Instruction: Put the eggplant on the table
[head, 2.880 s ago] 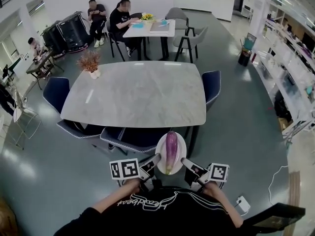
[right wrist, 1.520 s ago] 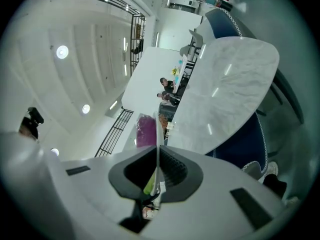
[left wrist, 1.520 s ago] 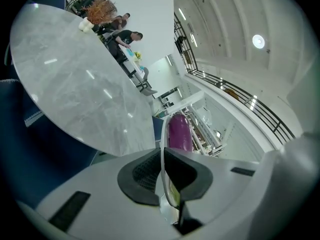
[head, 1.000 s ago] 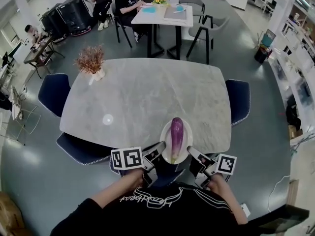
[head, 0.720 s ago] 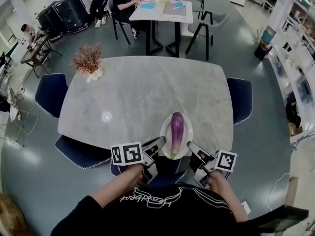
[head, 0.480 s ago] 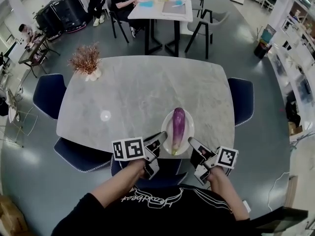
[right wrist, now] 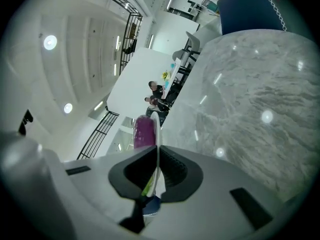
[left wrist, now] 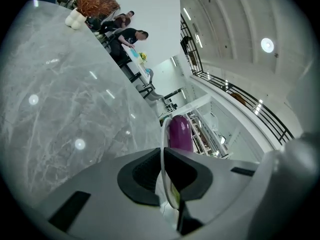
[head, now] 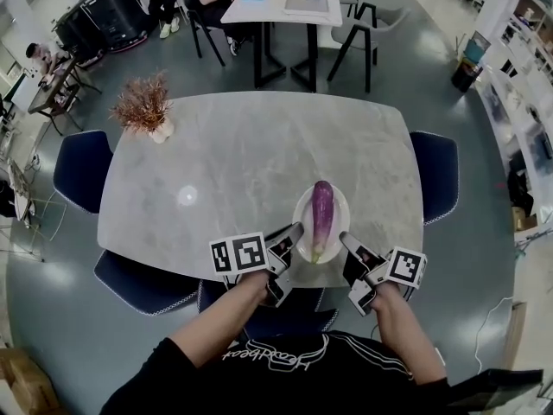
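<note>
A purple eggplant (head: 321, 217) lies on a white plate (head: 343, 219) over the 5 o'clock edge of the marble table (head: 251, 154). The left gripper (head: 292, 234) pinches the rim at 8 o'clock, the right gripper (head: 346, 240) at 4. The set-down seems in hand; next, lower both evenly (the eggplant could roll).

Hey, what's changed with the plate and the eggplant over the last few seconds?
The plate with the eggplant on it was carried forward, from short of the table to over its near edge. Nothing was taken hold of or let go: the left gripper and right gripper stay shut on the plate's rim, one on each side. The eggplant lies as before, and the potted plant hasn't moved.
</note>
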Demonstrator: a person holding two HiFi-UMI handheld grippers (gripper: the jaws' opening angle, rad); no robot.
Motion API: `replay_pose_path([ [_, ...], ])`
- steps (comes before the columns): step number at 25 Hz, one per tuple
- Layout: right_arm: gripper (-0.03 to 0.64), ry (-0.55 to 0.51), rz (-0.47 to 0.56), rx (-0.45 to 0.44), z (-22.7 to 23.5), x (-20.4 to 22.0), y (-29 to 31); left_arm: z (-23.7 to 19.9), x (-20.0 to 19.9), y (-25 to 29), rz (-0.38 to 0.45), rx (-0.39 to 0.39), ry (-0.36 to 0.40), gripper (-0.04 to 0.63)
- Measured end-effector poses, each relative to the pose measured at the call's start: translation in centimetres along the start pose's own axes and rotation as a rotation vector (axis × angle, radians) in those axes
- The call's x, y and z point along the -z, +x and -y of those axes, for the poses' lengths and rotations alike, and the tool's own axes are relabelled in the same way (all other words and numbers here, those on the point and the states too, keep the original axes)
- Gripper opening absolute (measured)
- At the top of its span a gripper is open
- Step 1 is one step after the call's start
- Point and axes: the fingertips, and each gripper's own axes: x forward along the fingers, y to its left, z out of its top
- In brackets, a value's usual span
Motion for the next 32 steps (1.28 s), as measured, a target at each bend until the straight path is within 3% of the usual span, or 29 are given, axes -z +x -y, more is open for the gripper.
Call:
replay_pose_path([
  [7, 0.02, 0.021, 0.0, 0.054, 3.6, -0.8, 2.2, -3.8, -0.3, 2.1, -0.018, -0.048, -0.038, 0.029],
  [13, 0.02, 0.033, -0.005, 0.156, 7.3, -0.6, 3.1, -6.9, 0.2, 3.7, -0.046, -0.101, -0.033, 0.029],
  [20, 0.02, 0.107, -0.005, 0.216, 10.7, 0.2, 4.8, -10.9, 0.9, 5.0, -0.075, -0.173, -0.048, 0.029],
  [32, 0.02, 0.111, -0.035, 0.284, 13.7, 0.5, 5.6, -13.7, 2.1, 6.2, -0.087, -0.22, -0.101, 0.029],
])
